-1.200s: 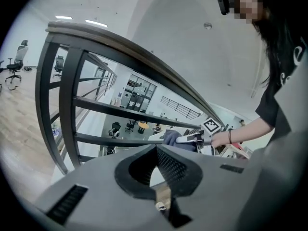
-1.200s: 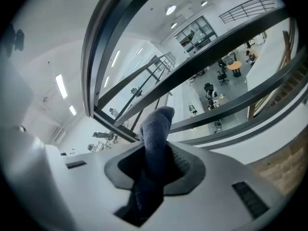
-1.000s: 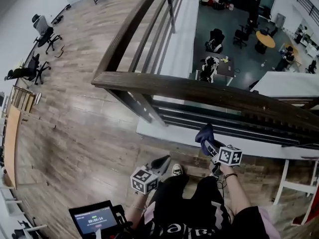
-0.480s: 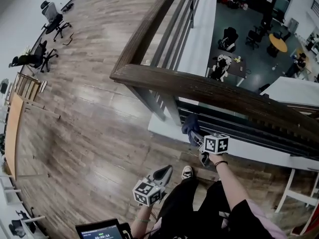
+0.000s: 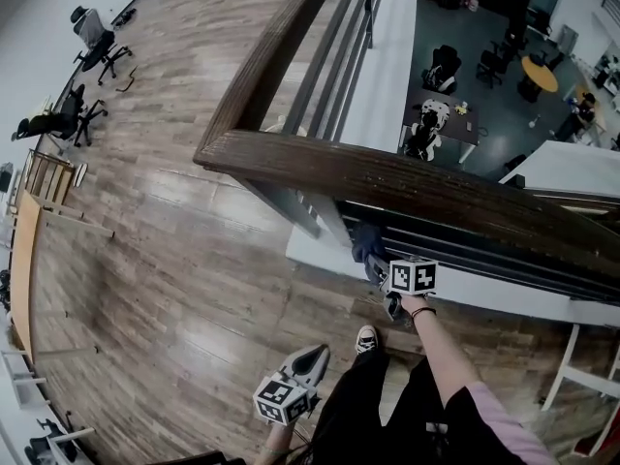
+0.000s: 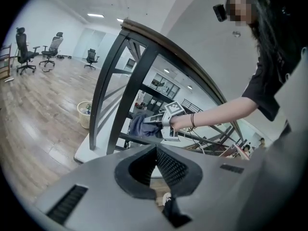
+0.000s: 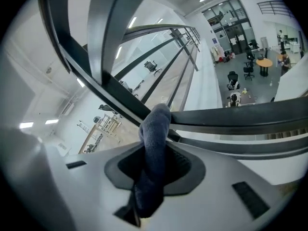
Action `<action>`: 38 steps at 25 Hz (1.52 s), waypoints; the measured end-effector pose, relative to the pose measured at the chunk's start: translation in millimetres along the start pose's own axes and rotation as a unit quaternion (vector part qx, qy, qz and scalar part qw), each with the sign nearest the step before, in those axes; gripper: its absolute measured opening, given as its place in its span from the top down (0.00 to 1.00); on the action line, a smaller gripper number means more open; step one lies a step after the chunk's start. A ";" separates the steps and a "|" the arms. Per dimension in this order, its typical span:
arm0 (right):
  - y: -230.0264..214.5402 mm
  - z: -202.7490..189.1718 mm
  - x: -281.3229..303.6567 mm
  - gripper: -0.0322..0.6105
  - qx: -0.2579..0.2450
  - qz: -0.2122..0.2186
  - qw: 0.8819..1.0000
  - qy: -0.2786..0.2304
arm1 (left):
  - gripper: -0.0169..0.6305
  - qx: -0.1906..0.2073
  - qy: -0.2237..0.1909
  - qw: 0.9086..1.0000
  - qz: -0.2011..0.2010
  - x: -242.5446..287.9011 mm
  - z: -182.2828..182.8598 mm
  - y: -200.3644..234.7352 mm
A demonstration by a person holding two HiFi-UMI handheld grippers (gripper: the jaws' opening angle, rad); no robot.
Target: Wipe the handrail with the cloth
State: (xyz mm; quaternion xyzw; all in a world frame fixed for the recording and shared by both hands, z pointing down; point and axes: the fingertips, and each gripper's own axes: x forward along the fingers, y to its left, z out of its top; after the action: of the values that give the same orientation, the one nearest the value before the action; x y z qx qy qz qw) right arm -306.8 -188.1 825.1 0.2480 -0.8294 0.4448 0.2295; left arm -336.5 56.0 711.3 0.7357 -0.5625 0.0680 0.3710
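- The right gripper (image 7: 156, 163) is clamping the dark blue cloth (image 7: 155, 124) between its jaws. A thick fold is sticking out past the tips, probably so that fabric rather than plastic meets the railing.
- The cloth is sitting below the handrail (image 5: 387, 177), close to its corner. It is pushing up against the dark metal bars (image 7: 226, 117) under the wooden top and seems to be touching one of them. It is not lying on the wood itself.
- The person's forearm (image 6: 226, 112) is stretching out toward the handrail to carry that gripper in.
- The left gripper (image 6: 156, 159) is hanging low and well short of the handrail. Its jaws are pressing together with nothing between them, and it looks to be idling out of the way.
- A small bin (image 6: 85, 113) is standing on the wood floor near the foot of the posts under the handrail.
- Office chairs (image 5: 92, 32) are standing well away from the handrail.
- Beyond the handrail the view is dropping to a lower floor with a round table (image 5: 542, 74).
- The slanted posts (image 6: 113, 95) and stacked bars are crowding the cloth. My judgement is that the cloth needs lifting clear of them to reach the top rail, and the handrail's corner is breaking any long stroke.
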 end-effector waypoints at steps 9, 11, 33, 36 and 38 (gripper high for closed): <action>-79.5 4.4 -68.3 0.81 0.076 -0.039 0.995 -0.048 | 0.97 0.020 0.017 0.999 -0.028 36.1 8.5 -39.5; -100.6 7.3 -90.9 0.81 0.091 -0.049 0.993 -0.060 | 0.97 0.029 0.024 0.999 -0.039 48.6 10.8 -53.8; -383.7 -44.6 -412.3 0.81 0.185 -0.155 0.958 -0.156 | 0.97 0.103 0.091 0.981 -0.133 199.3 -35.3 -296.9; -420.0 -55.8 -454.1 0.81 0.191 -0.166 0.954 -0.161 | 0.97 0.090 0.093 0.981 -0.145 219.7 -36.5 -341.9; -443.9 -62.1 -482.4 0.81 0.198 -0.175 0.950 -0.166 | 0.97 0.094 0.094 0.980 -0.147 232.3 -38.8 -366.2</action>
State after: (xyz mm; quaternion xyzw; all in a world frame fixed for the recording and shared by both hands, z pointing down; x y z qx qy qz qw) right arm 348.7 -248.8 843.0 0.5003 -0.6948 0.5051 0.1090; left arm 80.5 -66.8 687.3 0.8321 -0.4021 0.1344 0.3574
